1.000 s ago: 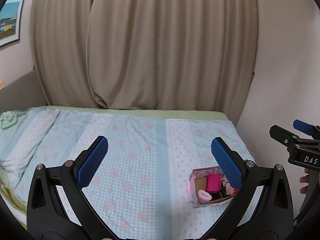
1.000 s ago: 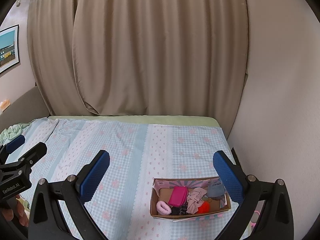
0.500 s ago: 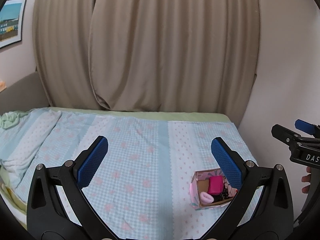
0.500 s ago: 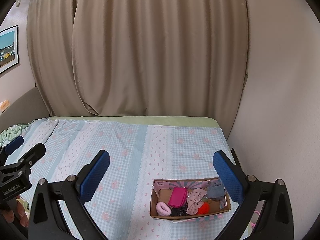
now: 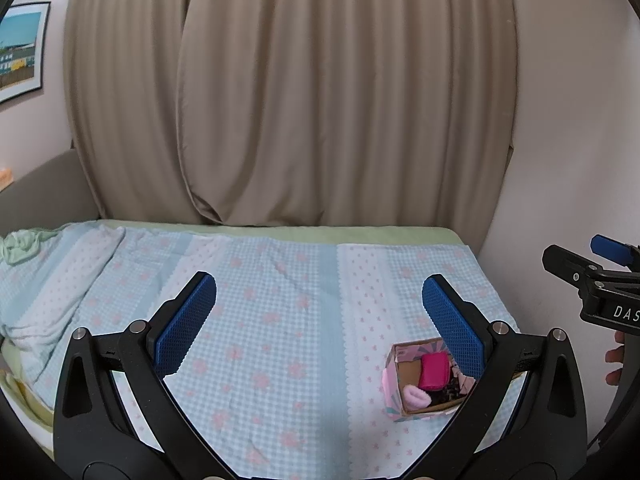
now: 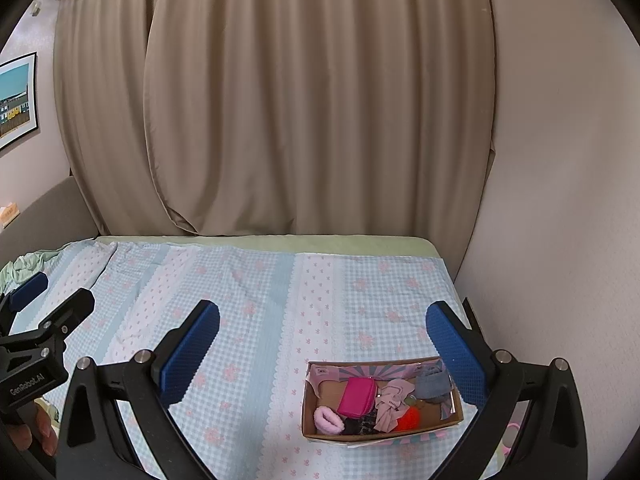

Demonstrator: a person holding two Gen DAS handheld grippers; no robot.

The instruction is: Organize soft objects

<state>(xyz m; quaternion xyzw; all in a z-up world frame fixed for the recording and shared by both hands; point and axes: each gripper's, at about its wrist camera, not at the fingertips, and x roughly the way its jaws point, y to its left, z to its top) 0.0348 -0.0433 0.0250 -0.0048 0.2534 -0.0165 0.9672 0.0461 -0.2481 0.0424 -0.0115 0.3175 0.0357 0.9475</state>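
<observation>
Both claws spread wide, empty: left claw (image 5: 320,312), right claw (image 6: 322,340); cardboard box (image 6: 382,434) on bed (image 6: 256,320), below-right between right claw's fingers; magenta pouch (image 6: 357,397), pink scrunchie (image 6: 328,420) inside: probably light, squashy; pinch mid-body, gently.

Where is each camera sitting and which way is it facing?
Left wrist: on the left tongs, looking along the open fingers over the bed to the curtain; the box sits lower right, the right tongs at the right edge.
Right wrist: on the right tongs, facing the same way, box nearer centre; left tongs at the left edge.
Shared: bed, curtain, box, picture.
</observation>
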